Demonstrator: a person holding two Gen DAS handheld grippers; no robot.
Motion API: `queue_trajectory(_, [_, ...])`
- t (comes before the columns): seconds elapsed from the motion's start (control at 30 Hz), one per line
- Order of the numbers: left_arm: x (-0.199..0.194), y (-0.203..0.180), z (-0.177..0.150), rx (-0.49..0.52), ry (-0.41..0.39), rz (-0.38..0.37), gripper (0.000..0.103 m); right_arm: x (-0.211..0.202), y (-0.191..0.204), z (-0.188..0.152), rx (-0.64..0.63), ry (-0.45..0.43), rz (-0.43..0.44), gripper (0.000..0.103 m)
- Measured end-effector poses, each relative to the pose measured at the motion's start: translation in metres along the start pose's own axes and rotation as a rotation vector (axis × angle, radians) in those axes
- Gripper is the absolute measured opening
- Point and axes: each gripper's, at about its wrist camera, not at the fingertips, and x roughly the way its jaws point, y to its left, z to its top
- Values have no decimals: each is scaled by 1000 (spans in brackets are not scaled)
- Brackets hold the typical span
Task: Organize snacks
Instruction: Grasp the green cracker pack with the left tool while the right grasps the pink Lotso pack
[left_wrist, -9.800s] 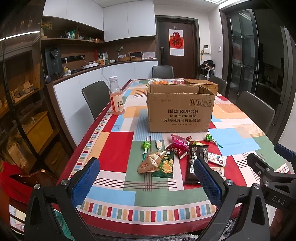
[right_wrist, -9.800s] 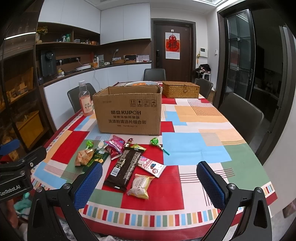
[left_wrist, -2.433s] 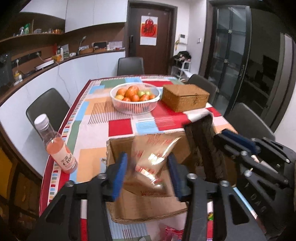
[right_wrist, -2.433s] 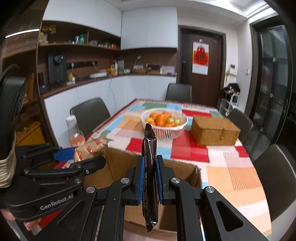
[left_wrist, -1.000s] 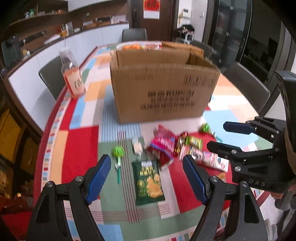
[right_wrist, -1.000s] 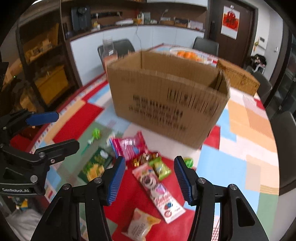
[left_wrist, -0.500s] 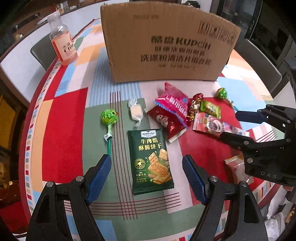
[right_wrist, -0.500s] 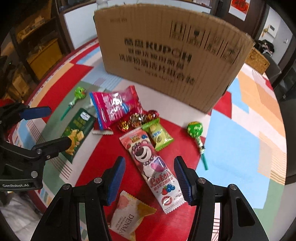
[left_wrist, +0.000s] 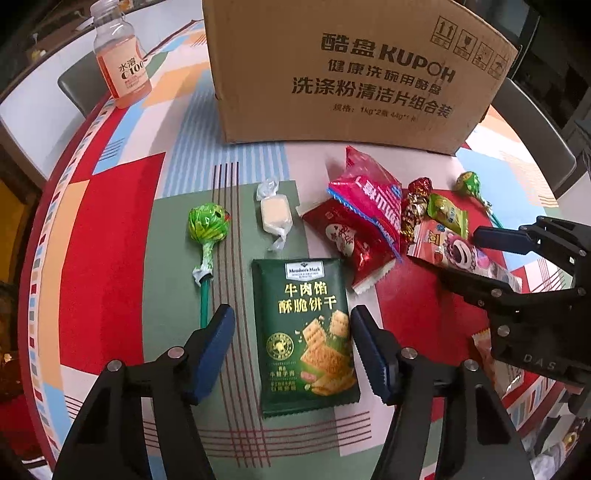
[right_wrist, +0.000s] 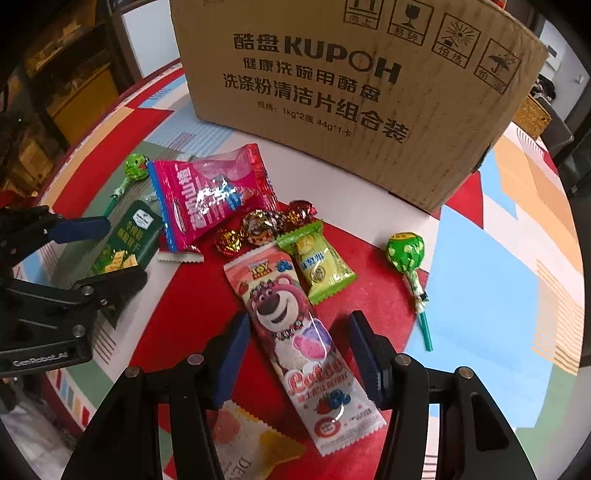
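Biscuits in the green cracker packet (left_wrist: 308, 341) lie flat on the counter (left_wrist: 110, 206) between the pads of the left gripper (left_wrist: 291, 349), whose jaws have just been narrowing yet stand clear of its long edges. The right gripper (right_wrist: 301, 352), half open and empty, straddles the pink bear-print snack packet (right_wrist: 295, 339) near the cardboard box (right_wrist: 332, 85). Both look light, crinkly and slippery, their contents likely brittle, so a gentle pinch across the middle seems best.

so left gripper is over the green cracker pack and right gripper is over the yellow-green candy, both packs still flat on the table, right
Not quite. The right gripper straddles the pink bear-print packet, not the yellow-green candy beside it, as the right wrist view shows. The left gripper is over the green cracker pack, both flat.
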Motion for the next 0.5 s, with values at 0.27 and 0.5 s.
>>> queue_trajectory(0.27, [-2,-3,0,25,-29,22,45,2,8,6,-9,-26,11,36])
queue_trajectory(0.5, [-10,-4,-8,21,-33,-16,44,-2,16,3,-21,-43,-6,28])
